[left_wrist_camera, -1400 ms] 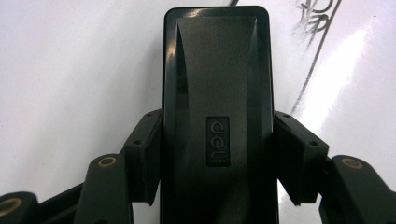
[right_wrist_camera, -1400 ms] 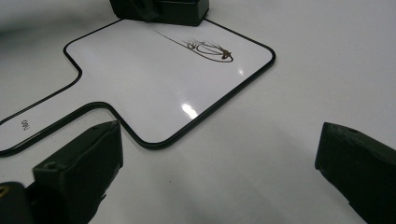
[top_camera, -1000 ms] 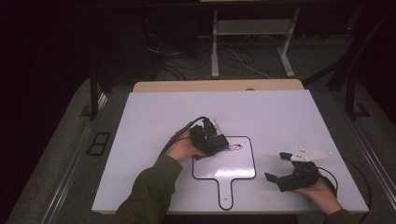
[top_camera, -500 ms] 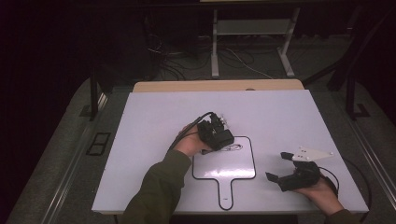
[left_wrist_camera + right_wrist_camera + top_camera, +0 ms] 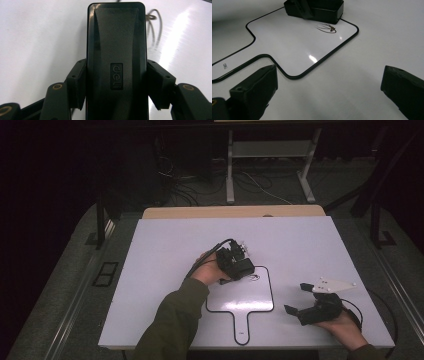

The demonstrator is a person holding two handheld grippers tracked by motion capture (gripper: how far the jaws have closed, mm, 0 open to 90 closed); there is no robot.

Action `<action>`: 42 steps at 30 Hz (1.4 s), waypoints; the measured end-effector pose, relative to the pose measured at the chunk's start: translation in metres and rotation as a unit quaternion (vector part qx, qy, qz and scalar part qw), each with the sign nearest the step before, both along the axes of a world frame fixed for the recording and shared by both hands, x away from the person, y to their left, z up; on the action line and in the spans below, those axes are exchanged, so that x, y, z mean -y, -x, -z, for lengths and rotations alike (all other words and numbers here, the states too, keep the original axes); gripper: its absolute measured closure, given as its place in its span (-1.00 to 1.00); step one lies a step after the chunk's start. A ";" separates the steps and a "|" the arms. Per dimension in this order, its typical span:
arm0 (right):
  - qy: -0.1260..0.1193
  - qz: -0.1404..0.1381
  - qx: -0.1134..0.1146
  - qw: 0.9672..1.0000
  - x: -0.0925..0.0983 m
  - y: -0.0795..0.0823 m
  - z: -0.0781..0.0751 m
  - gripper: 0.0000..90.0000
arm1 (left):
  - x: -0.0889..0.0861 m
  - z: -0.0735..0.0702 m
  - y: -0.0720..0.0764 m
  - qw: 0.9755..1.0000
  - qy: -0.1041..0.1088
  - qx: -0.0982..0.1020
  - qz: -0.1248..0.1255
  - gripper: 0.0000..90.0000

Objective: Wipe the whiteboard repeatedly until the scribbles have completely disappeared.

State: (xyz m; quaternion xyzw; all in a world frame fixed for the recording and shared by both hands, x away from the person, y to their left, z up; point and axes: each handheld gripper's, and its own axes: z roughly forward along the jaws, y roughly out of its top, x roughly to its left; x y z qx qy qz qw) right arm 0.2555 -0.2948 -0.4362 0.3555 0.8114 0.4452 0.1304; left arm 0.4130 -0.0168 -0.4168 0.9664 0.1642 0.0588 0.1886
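Note:
A small whiteboard (image 5: 239, 296) with a black rim and a handle lies flat on the white table (image 5: 165, 250). My left gripper (image 5: 242, 266) is at the board's far left corner, shut on a black block eraser (image 5: 116, 62) with "deli" embossed on it. The eraser (image 5: 322, 8) rests on the board right beside a dark scribble (image 5: 327, 27). My right gripper (image 5: 296, 298) lies in a hand near the table's front right, off the board, jaws wide apart with nothing between them (image 5: 329, 87).
A wooden strip (image 5: 235, 212) runs along the table's far edge. Beyond it are a metal stand (image 5: 230, 175) and loose cables on the dark floor. A cable (image 5: 387, 320) loops from the right gripper near the table's right edge.
The left hand has slid the eraser a little to the right and away along the board's far edge. The right hand and gripper have stayed still.

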 end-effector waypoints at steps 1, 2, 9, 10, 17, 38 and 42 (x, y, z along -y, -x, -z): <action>-0.001 0.000 0.000 1.000 0.000 0.000 0.000 -1.00 | 0.001 0.000 0.000 1.000 -0.003 0.000 -0.001 -0.14; 0.000 0.000 0.000 1.000 0.000 0.000 0.000 -1.00 | 0.003 -0.001 0.001 1.000 -0.006 0.000 0.000 -0.14; -0.002 -0.001 0.000 1.000 0.000 0.000 0.000 -1.00 | 0.021 -0.001 0.019 0.999 -0.007 -0.009 0.037 -0.14; -0.001 -0.001 -0.001 1.000 0.000 0.000 0.000 -1.00 | 0.024 -0.001 0.023 0.999 -0.008 -0.011 0.038 -0.14; -0.002 -0.001 -0.001 1.000 0.000 0.001 0.000 -1.00 | 0.031 -0.001 0.015 0.999 -0.010 -0.013 0.035 -0.14; -0.002 0.000 0.001 1.000 0.002 0.001 -0.001 -1.00 | 0.056 -0.002 0.013 0.998 -0.031 0.000 0.050 -0.14; -0.002 0.000 0.001 1.000 0.002 0.001 -0.001 -1.00 | 0.057 -0.001 0.003 0.999 -0.024 0.003 0.036 -0.14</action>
